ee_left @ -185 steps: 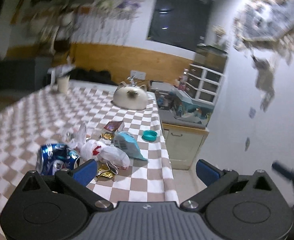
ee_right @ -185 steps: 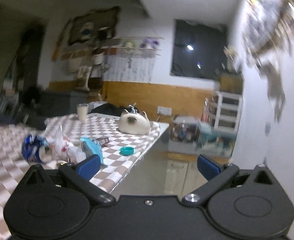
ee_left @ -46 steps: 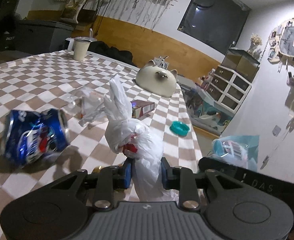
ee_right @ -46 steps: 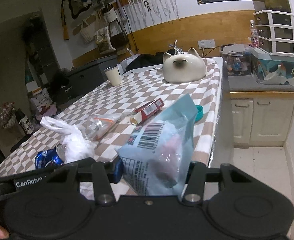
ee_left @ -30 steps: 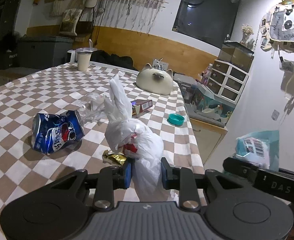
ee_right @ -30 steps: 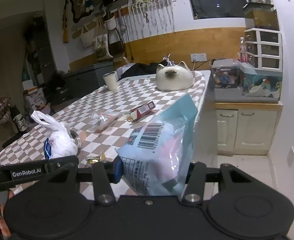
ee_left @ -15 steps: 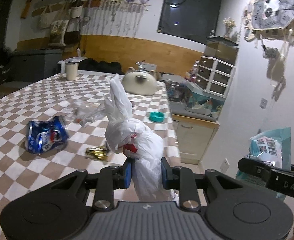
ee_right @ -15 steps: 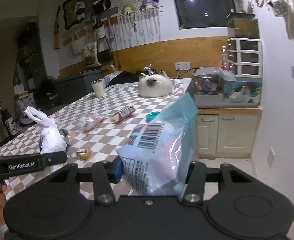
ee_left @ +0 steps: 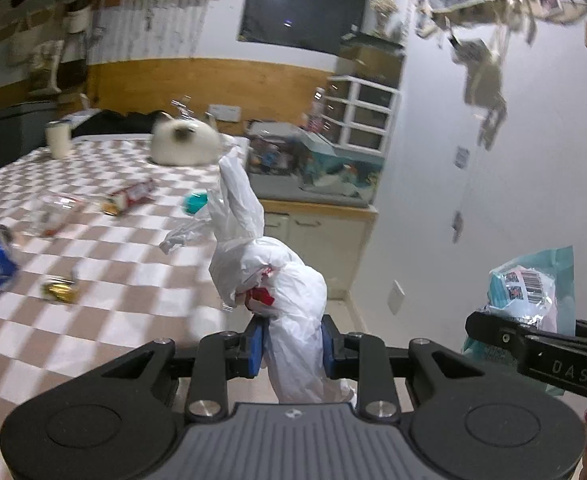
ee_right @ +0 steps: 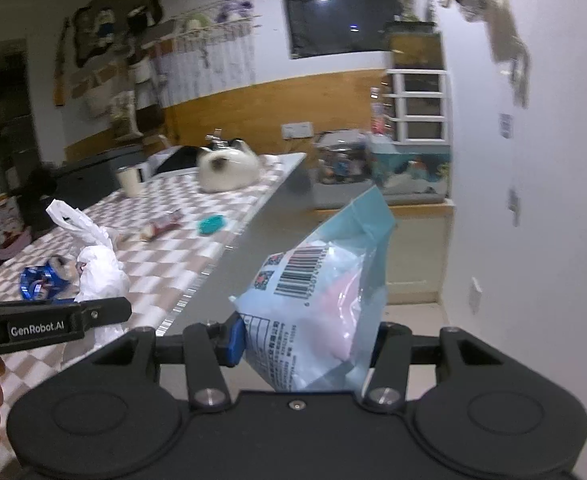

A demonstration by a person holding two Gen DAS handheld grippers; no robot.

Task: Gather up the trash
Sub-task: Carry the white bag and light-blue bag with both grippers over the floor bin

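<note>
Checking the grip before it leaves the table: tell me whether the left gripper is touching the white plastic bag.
Touching. The left wrist view shows the left gripper pinching the white plastic bag.

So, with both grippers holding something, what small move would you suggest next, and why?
Probably carry both on to a bin, which is not in view. The left gripper is shut on the white bag and the right gripper on the blue packet; neither can take the can.
</note>
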